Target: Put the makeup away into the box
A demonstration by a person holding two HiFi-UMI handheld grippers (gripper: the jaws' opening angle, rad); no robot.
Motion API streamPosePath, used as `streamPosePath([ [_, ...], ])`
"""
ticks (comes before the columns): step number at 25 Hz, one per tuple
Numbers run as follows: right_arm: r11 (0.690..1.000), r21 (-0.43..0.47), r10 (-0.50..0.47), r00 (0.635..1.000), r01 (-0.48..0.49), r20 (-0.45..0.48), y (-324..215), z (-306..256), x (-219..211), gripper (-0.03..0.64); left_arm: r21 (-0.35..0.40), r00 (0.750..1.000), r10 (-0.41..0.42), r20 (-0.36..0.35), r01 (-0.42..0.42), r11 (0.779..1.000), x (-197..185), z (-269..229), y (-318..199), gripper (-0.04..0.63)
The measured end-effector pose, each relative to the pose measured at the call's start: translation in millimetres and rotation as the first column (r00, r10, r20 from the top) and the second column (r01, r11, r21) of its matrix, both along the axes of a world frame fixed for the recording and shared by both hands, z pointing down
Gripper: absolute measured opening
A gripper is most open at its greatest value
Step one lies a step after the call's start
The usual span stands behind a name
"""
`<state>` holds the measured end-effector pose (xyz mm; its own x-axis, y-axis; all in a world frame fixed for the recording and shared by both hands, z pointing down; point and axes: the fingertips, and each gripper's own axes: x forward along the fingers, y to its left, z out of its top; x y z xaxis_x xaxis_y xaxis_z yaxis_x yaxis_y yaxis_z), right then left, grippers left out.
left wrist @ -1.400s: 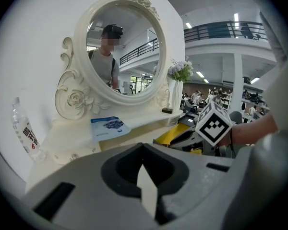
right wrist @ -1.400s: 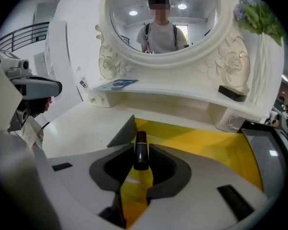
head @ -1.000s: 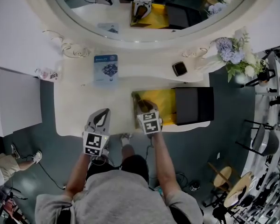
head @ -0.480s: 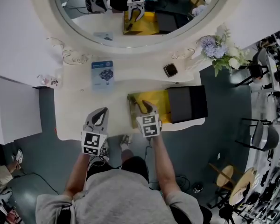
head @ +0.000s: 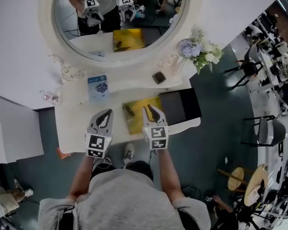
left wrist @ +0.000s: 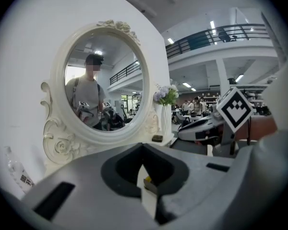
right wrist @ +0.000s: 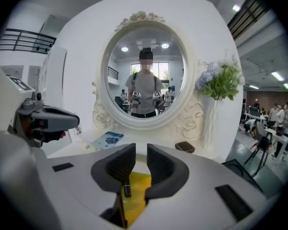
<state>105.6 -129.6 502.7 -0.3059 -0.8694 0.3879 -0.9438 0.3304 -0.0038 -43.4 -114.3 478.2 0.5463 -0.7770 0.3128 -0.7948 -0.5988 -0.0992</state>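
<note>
1. Nearest the person, the left hand-held gripper [left wrist: 142, 167] hangs over the bare white surface [head: 74, 123], left of the box. It is clenched tip to tip, with nothing in it.
2. Beside it, the right hand-held gripper [right wrist: 141, 161] hangs above the near right part of the yellow-lined box [head: 138, 121]. Its jaws have just been closing and now stand a narrow slit apart. Nothing is between the pads, so it grasps nothing.
3. A dark makeup tube [right wrist: 127, 190] already lies inside the box on the yellow lining, close to the left wall. It is below the right hand-held gripper and slightly to its left. Its long axis runs away from the person, roughly along the way that gripper points. The right hand is the nearer one.
4. The black lid [head: 180, 107] lies open flat, touching the box's right side. Shutting it would probably fall to the right hand.
5. Farther back, a blue card [head: 98, 86] lies ahead of the left hand-held gripper. A small dark case [head: 158, 77] sits at the foot of the mirror [head: 117, 18], beyond the box and near the flowers [head: 199, 51]. If it is makeup, it is still out of the box, and the right hand is again closer.
6. The right hand-held gripper hides the box's near right corner, so anything lying there cannot be seen. The tube is too small to identify.
</note>
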Motion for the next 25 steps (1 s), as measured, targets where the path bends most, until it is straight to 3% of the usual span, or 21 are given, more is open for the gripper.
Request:
streamPosePath([
  [6,0.993,0.112,0.045,0.999,-0.045,0.001,20,-32,17,0.035,0.066,1.0,0.004,-0.02,-0.003,0.998,10,-25,4,0.0],
  [14,0.99,0.144,-0.006,1.0,0.008,-0.017,21,-40,10,0.017,0.078,0.999,-0.028,-0.023,0.03,0.997,10,-26,8,0.0],
  [20,0.982,0.155,-0.108,0.994,0.11,-0.015,10,-43,-22,0.017,0.078,0.993,-0.112,-0.022,0.113,0.99,-13,-28,6,0.0],
  [25,0.967,0.135,-0.219,0.976,0.214,0.018,-6,-35,-66,0.017,0.065,0.975,-0.221,-0.017,0.222,0.973,-48,-24,7,0.0],
])
